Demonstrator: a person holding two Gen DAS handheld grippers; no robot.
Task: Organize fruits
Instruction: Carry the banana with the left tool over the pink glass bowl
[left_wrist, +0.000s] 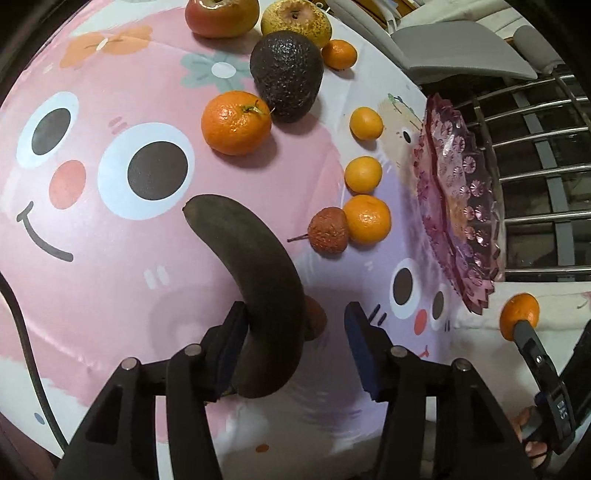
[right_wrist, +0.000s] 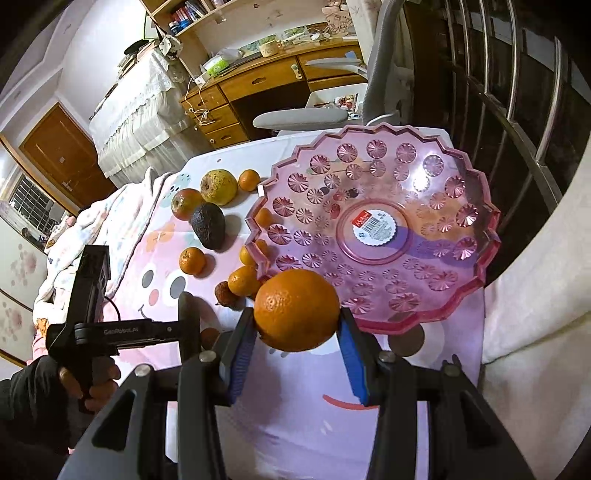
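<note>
An orange (right_wrist: 296, 309) was clamped between the right gripper's (right_wrist: 297, 334) pads, just short of the pink plate (right_wrist: 461, 295). The left gripper's (left_wrist: 295, 332) fingers were parted; a blackened banana (left_wrist: 255, 280) lay between them against the left pad, clear of the right.

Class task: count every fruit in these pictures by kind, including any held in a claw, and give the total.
Oranges: 6, one in the right claw
Banana: 1
Avocado: 1
Apple: 1
Pear: 1
Small reddish-brown fruits: 2, one half hidden
Total: 12
</note>
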